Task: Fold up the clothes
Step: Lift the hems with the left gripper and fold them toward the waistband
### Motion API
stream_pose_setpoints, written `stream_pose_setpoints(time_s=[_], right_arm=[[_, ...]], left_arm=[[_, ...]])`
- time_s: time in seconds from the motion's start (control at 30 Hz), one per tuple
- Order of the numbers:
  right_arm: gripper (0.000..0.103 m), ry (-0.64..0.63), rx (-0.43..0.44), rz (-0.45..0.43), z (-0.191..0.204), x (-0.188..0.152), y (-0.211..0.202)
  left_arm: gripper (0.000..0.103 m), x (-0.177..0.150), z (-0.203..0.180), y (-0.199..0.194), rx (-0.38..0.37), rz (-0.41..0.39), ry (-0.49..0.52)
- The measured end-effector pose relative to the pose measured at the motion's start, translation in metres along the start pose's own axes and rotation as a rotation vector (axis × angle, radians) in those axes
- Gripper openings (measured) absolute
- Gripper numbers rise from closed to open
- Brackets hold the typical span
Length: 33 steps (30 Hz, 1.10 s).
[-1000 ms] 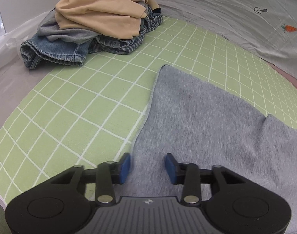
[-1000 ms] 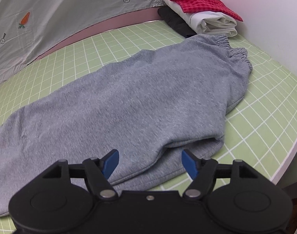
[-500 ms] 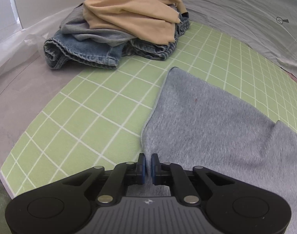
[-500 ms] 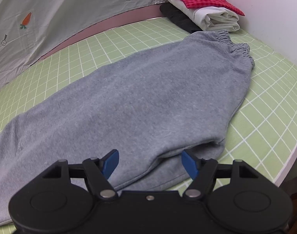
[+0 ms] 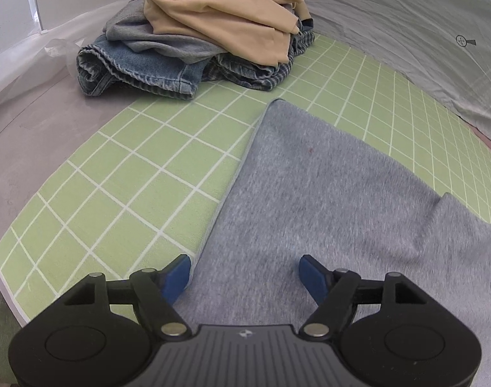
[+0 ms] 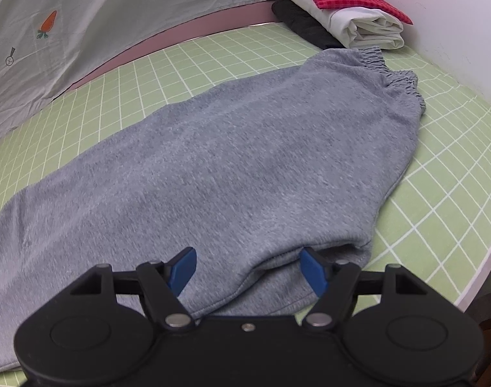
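Grey sweatpants (image 6: 232,161) lie flat on a green grid mat (image 6: 445,174), elastic waistband (image 6: 390,64) at the far right. In the left wrist view the leg end (image 5: 310,200) lies on the mat (image 5: 122,187). My left gripper (image 5: 245,274) is open, jaws wide, low over the leg's near hem corner and holding nothing. My right gripper (image 6: 248,267) is open, jaws wide, over the folded near edge of the pants and holding nothing.
A heap of unfolded clothes (image 5: 200,32), tan top over jeans, sits at the mat's far left. A folded stack (image 6: 342,9) with a red checked piece on top sits by the waistband. A grey sheet (image 6: 100,16) lies behind the mat. The mat's front edge (image 6: 484,277) is close.
My left gripper shut at the leg hem half a second ago and has now opened wide again. My right gripper stayed open and crept slightly forward over the pants.
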State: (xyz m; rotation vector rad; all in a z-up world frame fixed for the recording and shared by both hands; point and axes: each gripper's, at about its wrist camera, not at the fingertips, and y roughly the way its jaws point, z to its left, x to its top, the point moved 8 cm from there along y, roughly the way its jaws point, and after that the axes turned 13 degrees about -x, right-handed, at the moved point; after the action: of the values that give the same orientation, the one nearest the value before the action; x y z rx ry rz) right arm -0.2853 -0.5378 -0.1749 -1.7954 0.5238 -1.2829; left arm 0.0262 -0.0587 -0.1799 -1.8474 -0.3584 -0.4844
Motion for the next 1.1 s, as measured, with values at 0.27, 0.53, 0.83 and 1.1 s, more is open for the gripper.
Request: stream_pose_setpoints(time_s=[0.27, 0.53, 0.83, 1.1], right_arm=[[0.072, -0.004, -0.005, 0.007, -0.010, -0.002, 0.001], [0.072, -0.005, 0.001, -0.009, -0.041, 0.006, 0.008], [0.072, -0.012, 0.015, -0.017, -0.089, 0.021, 0.028], [0.072, -0.043, 0.037, -0.032, -0.135, 0.044, 0.052]], left_arm=[[0.043, -0.002, -0.007, 0.001, 0.069, -0.039, 0.017], [0.007, 0.019, -0.047, -0.011, 0.025, -0.112, 0.060], [0.008, -0.025, -0.244, -0.022, -0.229, -0.137, 0.461], [0.027, -0.119, -0.310, 0.016, -0.253, 0.056, 0.522]])
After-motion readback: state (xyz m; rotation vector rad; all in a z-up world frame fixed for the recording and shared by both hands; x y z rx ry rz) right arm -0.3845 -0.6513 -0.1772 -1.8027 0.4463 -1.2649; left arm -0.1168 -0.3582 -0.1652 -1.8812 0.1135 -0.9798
